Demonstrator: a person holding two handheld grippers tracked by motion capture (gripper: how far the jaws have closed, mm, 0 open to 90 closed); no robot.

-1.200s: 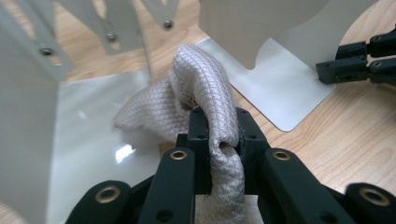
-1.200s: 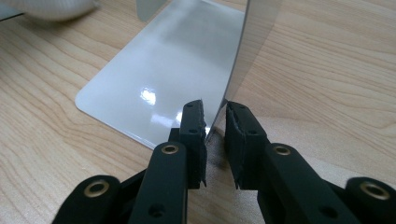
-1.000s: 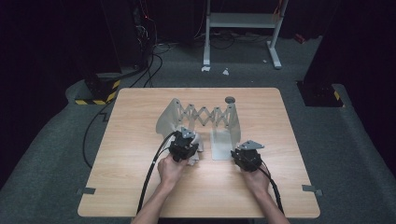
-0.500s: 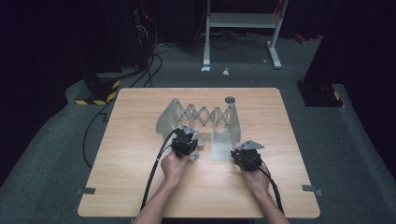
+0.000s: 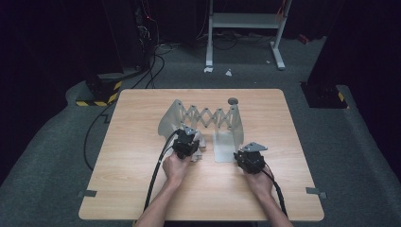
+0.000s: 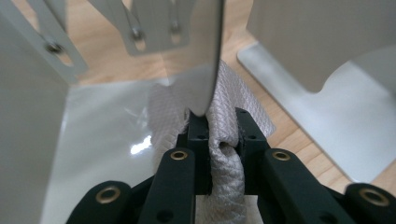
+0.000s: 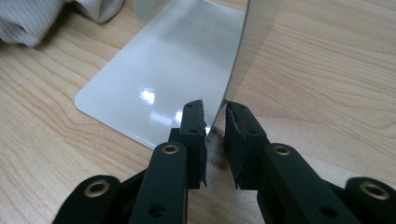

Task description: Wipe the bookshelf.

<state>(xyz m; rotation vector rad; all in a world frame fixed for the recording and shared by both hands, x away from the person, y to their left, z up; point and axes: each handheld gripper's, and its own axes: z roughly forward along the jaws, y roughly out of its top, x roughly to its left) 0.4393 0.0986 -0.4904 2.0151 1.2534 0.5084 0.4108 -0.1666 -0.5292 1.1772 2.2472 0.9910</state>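
Observation:
A grey metal extendable rack stands mid-table, with a scissor link [image 5: 208, 116] joining two L-shaped end plates. My left gripper [image 5: 190, 138] [image 6: 219, 126] is shut on a bunched white cloth [image 6: 233, 93] [image 5: 200, 142]. The cloth is pressed against the lower edge of the left end plate's upright [image 6: 205, 56]. My right gripper [image 5: 246, 150] [image 7: 215, 116] sits at the near end of the right end plate. Its jaws are closed on the thin edge of that upright [image 7: 252, 42], just above the flat shiny base [image 7: 163, 70]. The cloth [image 7: 28, 18] shows at the far left of the right gripper view.
A small round grey object [image 5: 232, 100] lies near the table's far edge behind the rack. On the floor beyond stand a white metal frame [image 5: 246, 21], loose cables [image 5: 142, 71] and a yellow-black striped block [image 5: 97, 99]. Bare wood [image 5: 118, 179] lies left of my forearms.

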